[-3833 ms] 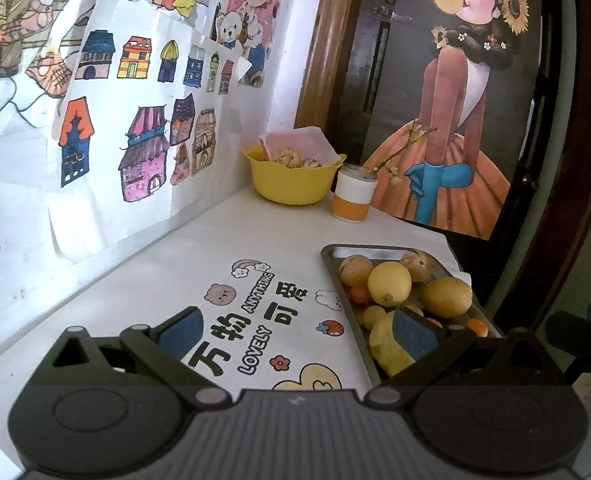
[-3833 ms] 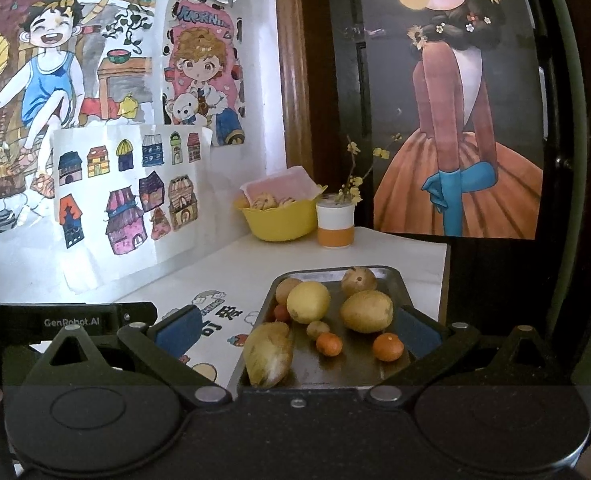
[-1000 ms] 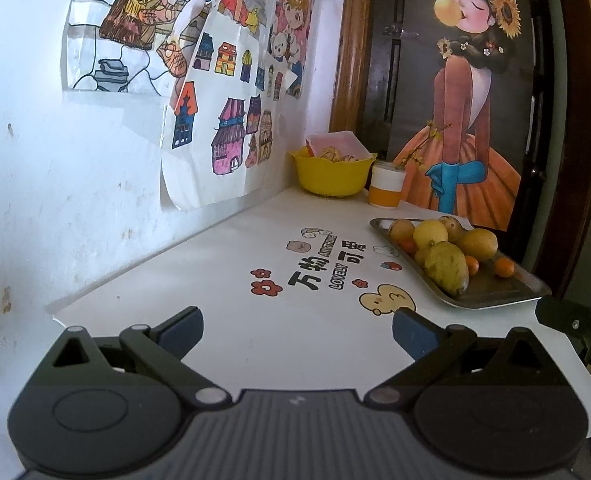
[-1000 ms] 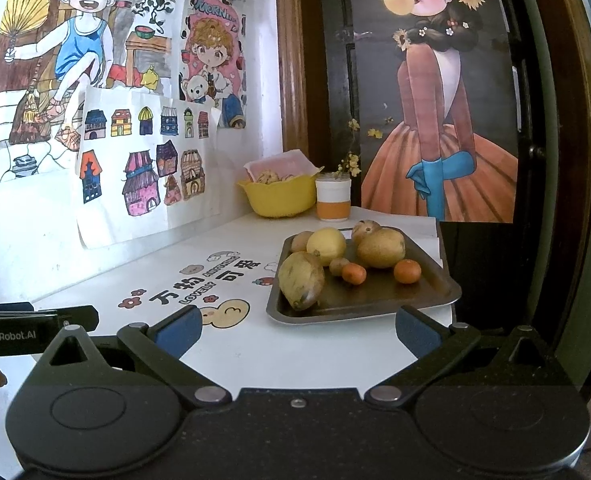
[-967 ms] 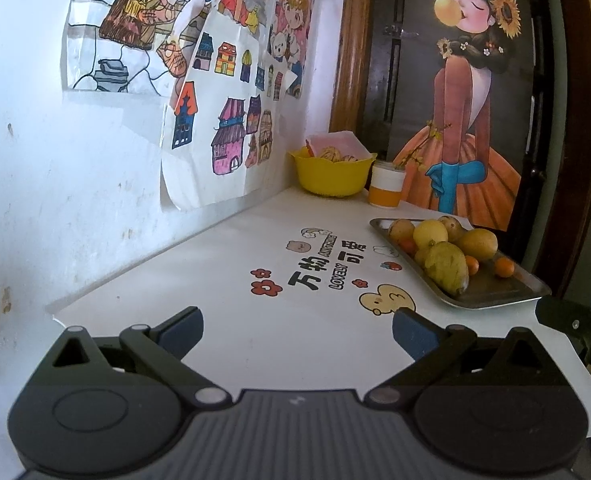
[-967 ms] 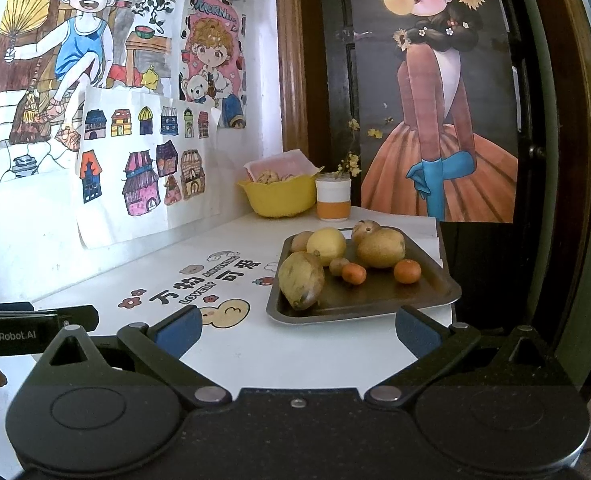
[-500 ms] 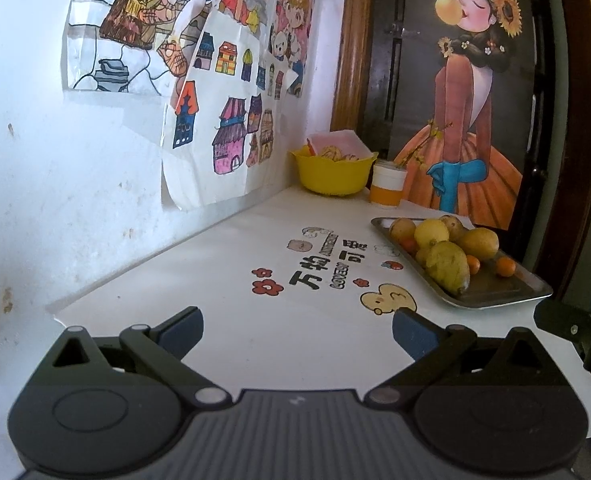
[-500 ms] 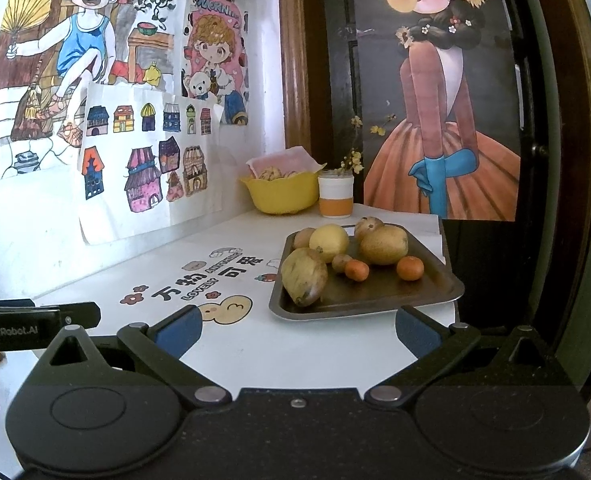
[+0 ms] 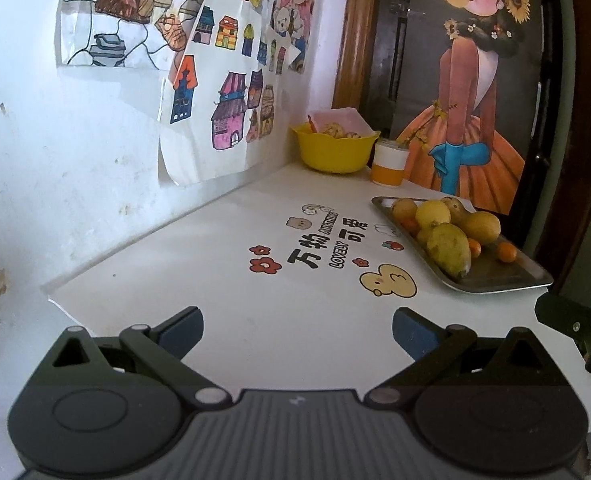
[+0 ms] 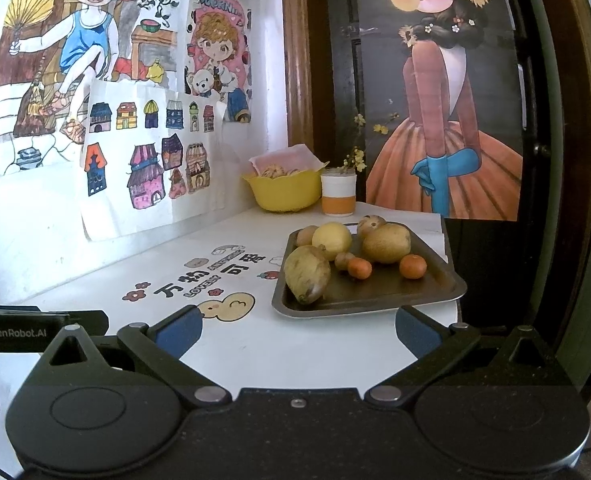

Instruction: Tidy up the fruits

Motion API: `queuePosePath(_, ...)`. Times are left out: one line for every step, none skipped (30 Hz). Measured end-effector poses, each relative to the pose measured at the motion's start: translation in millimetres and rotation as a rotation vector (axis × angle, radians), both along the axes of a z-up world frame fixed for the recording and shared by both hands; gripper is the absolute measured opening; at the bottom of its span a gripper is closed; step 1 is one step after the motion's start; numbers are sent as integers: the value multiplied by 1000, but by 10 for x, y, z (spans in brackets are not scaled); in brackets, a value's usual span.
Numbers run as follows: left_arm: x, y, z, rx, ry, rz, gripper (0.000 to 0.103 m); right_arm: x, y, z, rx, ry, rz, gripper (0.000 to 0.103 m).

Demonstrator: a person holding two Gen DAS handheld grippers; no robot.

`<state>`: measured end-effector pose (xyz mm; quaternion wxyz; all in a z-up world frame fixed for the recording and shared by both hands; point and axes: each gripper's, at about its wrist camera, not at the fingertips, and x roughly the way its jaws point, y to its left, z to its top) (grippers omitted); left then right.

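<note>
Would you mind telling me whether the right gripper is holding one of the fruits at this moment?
No, the right gripper is open and empty above the white table, while the fruits sit on the metal tray ahead of it.

Both wrist views are daylit and fairly bright, with strong fisheye bending: the door frame (image 10: 295,80) bows and the corners go black. In the left view the white wall (image 9: 55,160) is washed out to a bluish glare, brightest at the left. The tabletop (image 9: 255,320) is evenly lit, with only soft shadows. The metal tray (image 10: 435,292) shows a dull sheen. The dark poster (image 10: 455,120) side is dimmer. Focus is reasonably sharp mid-frame, softer toward the edges.
</note>
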<state>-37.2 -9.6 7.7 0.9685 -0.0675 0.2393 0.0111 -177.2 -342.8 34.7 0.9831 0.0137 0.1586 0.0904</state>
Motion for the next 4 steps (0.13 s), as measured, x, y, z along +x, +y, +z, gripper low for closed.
queuePosePath(-4, -4, 0, 1, -1, -1, 103, 1, 0, -2, -1, 0, 1, 102)
queuePosePath(-7, -5, 2, 0, -3, -2, 103, -4, 6, -11, -1, 1, 3, 102)
queuePosePath(-7, -4, 1, -1, -4, -1, 103, -7, 9, -18, -2, 2, 5, 102)
queuePosePath(-8, -5, 1, -1, -3, 2, 103, -8, 11, -24, -3, 2, 7, 102)
